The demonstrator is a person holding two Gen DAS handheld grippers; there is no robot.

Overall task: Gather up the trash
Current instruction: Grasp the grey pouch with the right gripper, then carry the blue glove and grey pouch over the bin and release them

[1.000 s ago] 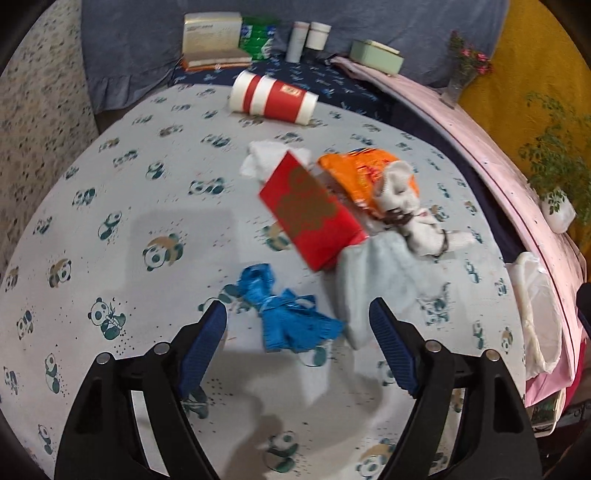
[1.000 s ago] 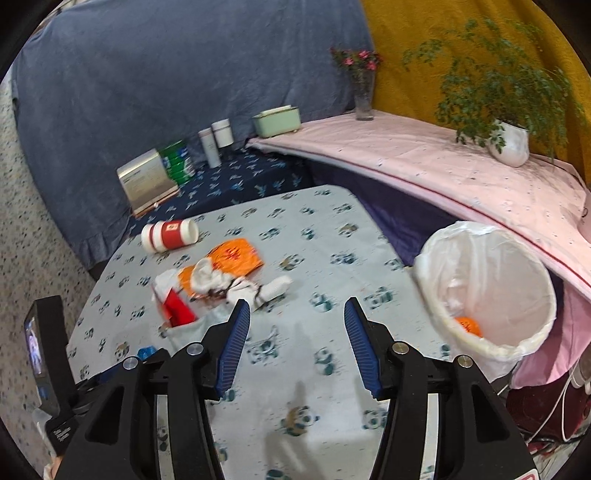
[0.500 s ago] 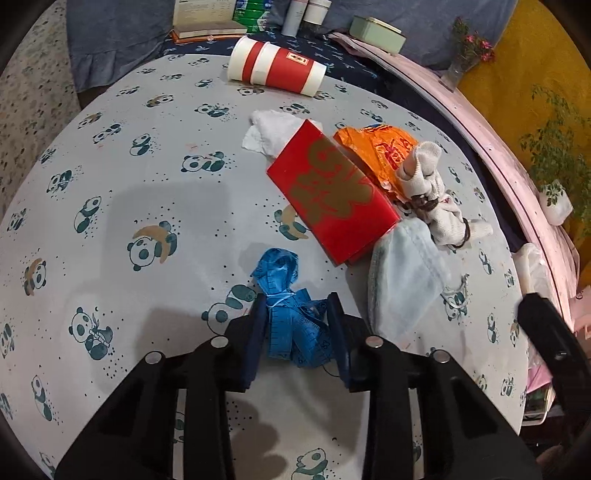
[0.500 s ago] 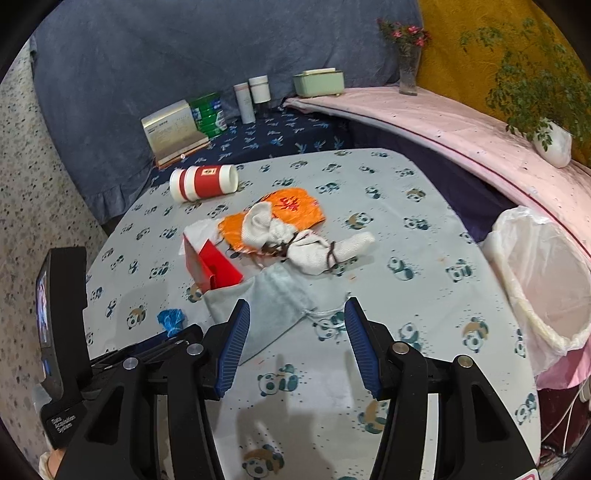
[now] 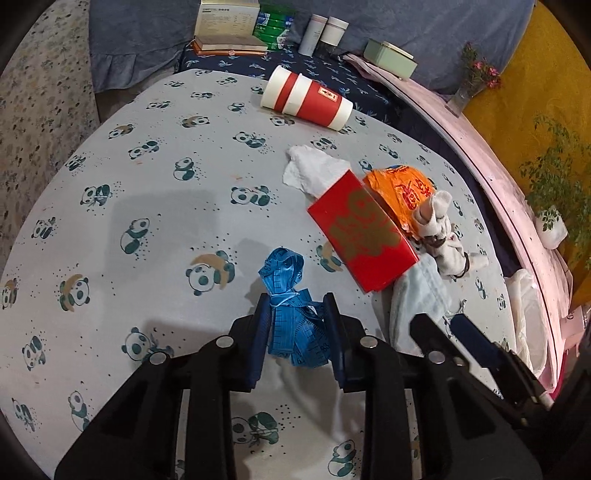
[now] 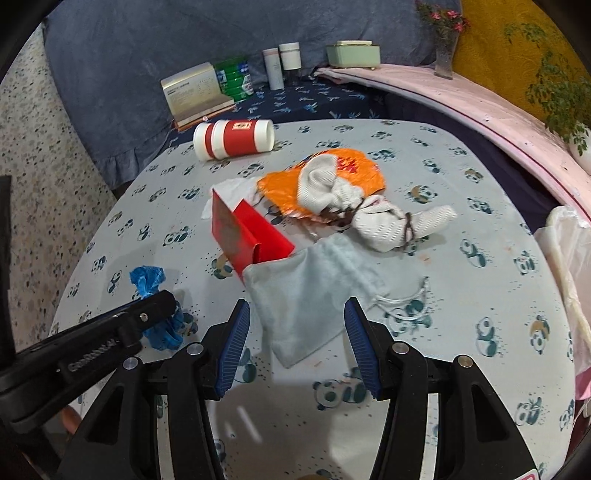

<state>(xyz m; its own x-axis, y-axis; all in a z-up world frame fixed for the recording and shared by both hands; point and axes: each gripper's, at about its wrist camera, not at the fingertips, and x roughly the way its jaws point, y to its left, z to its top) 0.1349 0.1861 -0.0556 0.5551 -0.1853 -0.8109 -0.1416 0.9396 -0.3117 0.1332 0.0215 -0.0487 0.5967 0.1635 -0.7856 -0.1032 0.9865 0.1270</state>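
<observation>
My left gripper (image 5: 296, 314) is shut on a crumpled blue measuring tape (image 5: 290, 299) that lies on the panda-print table (image 5: 155, 184). The tape also shows in the right wrist view (image 6: 147, 280). My right gripper (image 6: 297, 328) is open, its fingers astride the near end of a pale blue cloth pouch (image 6: 310, 295). Beyond lie a red box (image 5: 362, 236), an orange wrapper (image 5: 402, 188), a tied white sock bundle (image 6: 362, 210), a white tissue (image 5: 314, 171) and a red-and-white cup (image 5: 306, 98) on its side.
A bin lined with a white bag (image 6: 569, 258) stands at the table's right edge. At the back are a book (image 5: 225, 22), a green pack (image 5: 271, 24), two bottles (image 5: 325, 35) and a green tin (image 5: 391, 59). A potted plant (image 5: 554, 221) is on the pink ledge.
My left gripper moved down and closed on the blue tape. My right gripper swung from the bin side toward the table and came down low over the blue pouch.
</observation>
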